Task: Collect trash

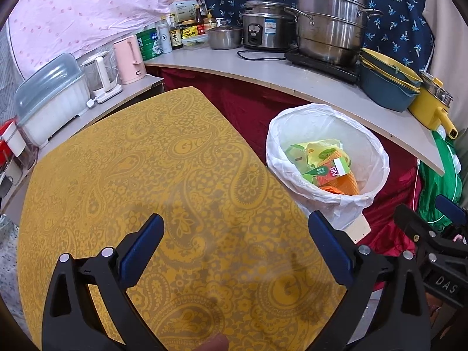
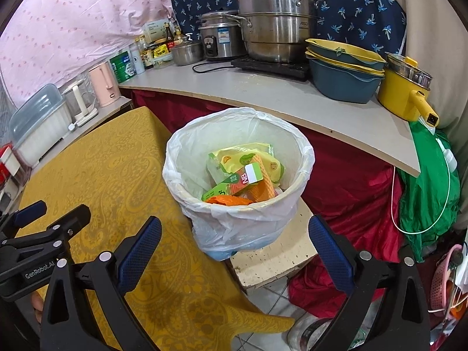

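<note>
At the far left a clear-lidded box (image 1: pixel 49 99) and a pink kettle (image 1: pixel 130 58) stand on a low shelf, out of the way of the work. Next comes the table (image 1: pixel 163 181), spread with a yellow patterned cloth and showing no litter on the part in view, which suggests the clearing is largely done. The left gripper (image 1: pixel 235 247) hangs over that cloth with its jaws wide apart and nothing between them, pointing down at an angle. Just beside the table's right edge stands the bin (image 2: pixel 181 158), lined with a white bag folded over its rim so the bag stays open; it sits on a low pale board (image 2: pixel 275 260), probably to bring its mouth nearer table height. The trash (image 2: pixel 245 175), green, yellow and orange wrappers and a small carton, lies inside at the bottom. The right gripper (image 2: pixel 234 248) is aimed at the near side of the bin, jaws spread as wide as they go and empty. Behind, the counter (image 2: pixel 263 93) carries steel pots (image 2: pixel 275 17) and stacked basins (image 2: pixel 342 67); a green bag (image 2: pixel 424 199) hangs at the far right.
</note>
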